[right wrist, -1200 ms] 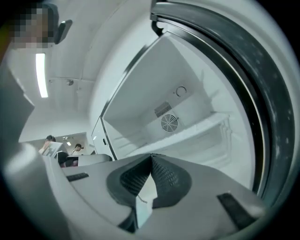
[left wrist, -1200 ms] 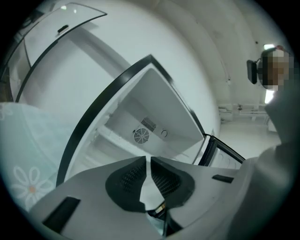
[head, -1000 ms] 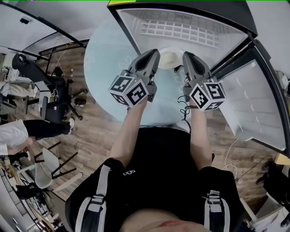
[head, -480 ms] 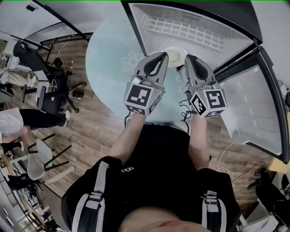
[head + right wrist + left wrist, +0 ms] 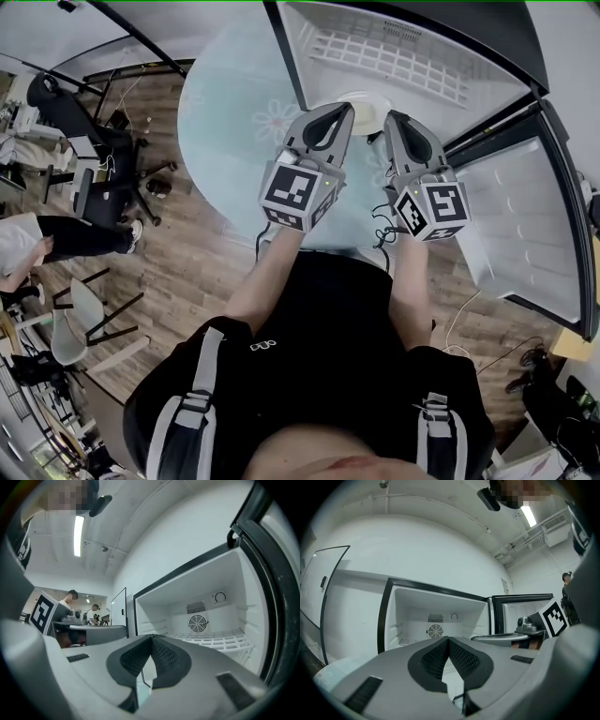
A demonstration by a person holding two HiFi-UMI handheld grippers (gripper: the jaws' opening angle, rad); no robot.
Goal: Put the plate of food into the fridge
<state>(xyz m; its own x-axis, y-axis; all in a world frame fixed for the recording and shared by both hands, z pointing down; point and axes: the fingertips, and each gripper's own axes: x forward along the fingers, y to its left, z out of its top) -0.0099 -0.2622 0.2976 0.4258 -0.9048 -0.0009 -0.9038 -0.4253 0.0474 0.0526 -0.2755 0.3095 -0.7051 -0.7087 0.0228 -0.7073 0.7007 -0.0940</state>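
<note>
A white plate [image 5: 365, 99] shows in the head view just in front of the open fridge [image 5: 412, 37], and I cannot make out the food on it. It sits between the tips of my two grippers, and they hide most of it. My left gripper [image 5: 339, 112] is at its left and my right gripper [image 5: 391, 118] at its right. I cannot tell whether either one touches the rim. In the left gripper view the left gripper [image 5: 448, 640] has its pads together with nothing between them. The right gripper [image 5: 151, 637] looks the same in its own view. Both point into the empty fridge interior [image 5: 436, 616].
The fridge door [image 5: 525, 206] stands open at the right. A white wire shelf [image 5: 220, 641] lies inside the fridge. The round pale-blue glass table [image 5: 225, 141] has a flower print. Office chairs [image 5: 103, 178] and a person [image 5: 37, 239] are at the left on the wooden floor.
Both grippers have come a little closer to the fridge opening, with the plate still between their tips. The left gripper has rolled, so its marker cube shows a different face.
</note>
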